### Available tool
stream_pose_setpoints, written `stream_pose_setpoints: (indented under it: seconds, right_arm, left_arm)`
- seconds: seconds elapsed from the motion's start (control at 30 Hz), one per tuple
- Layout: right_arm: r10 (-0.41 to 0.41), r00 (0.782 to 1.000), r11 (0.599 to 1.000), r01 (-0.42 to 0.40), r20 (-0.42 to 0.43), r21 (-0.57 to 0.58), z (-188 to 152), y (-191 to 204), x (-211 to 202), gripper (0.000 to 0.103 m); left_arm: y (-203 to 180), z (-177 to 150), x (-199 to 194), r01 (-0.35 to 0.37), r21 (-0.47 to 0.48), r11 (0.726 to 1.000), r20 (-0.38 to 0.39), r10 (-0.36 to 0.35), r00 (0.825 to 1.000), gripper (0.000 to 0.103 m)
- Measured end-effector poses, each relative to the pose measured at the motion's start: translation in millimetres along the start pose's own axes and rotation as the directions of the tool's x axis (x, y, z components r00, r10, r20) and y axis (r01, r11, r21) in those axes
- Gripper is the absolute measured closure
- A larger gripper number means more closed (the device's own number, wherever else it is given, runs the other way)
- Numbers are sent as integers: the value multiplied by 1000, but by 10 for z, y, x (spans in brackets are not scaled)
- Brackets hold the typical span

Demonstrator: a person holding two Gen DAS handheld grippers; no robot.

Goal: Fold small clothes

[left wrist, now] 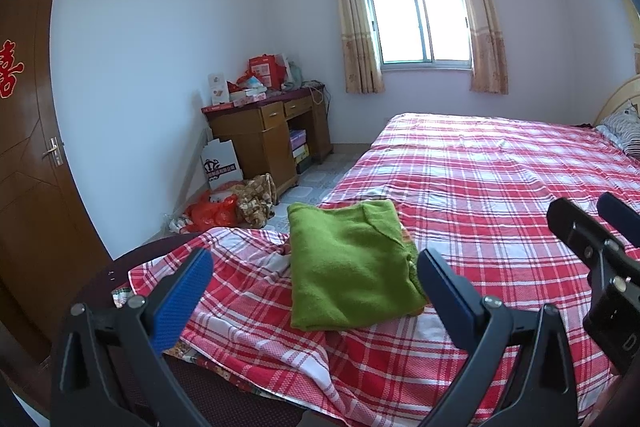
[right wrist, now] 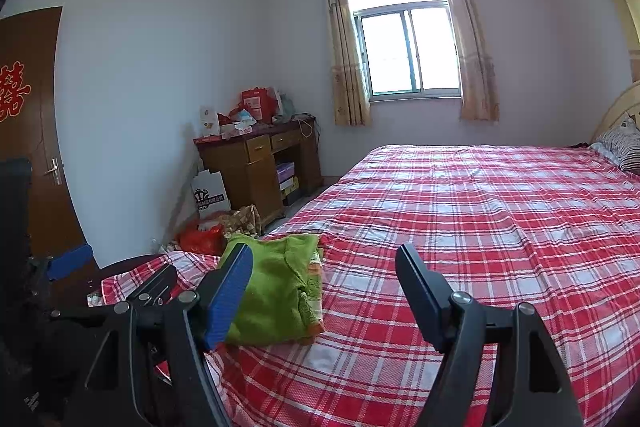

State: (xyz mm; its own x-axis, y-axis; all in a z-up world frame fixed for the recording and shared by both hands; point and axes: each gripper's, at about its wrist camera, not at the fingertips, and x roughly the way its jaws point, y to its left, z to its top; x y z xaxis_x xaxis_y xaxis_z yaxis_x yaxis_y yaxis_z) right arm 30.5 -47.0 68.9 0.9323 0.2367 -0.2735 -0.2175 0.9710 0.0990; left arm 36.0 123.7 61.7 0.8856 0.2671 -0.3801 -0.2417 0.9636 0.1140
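A small green garment (left wrist: 352,267) lies folded into a flat rectangle near the corner of the bed, on the red and white checked sheet (left wrist: 480,195). My left gripper (left wrist: 316,271) hovers just short of it, open, its blue pads on either side with nothing between them. In the right wrist view the same green garment (right wrist: 276,287) sits left of centre. My right gripper (right wrist: 324,275) stands open over the sheet (right wrist: 480,227), to the right of the garment, and touches nothing. The right gripper also shows at the right edge of the left wrist view.
The bed fills the right half of both views, with a striped pillow (left wrist: 624,131) at its head. On the floor to the left are a red plastic bag (left wrist: 212,213), a white carton (left wrist: 220,163) and a wooden desk (left wrist: 268,135) piled with boxes. A brown door (left wrist: 32,147) stands at far left.
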Motion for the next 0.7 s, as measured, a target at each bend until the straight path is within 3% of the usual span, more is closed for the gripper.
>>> stream_pose_setpoints:
  seconds: [0.7]
  right_arm:
    - [1, 1000, 1000, -1, -3, 12, -1, -36, 10, 28]
  left_arm:
    - [-14, -30, 43, 2, -1, 1000, -11, -2, 1000, 0]
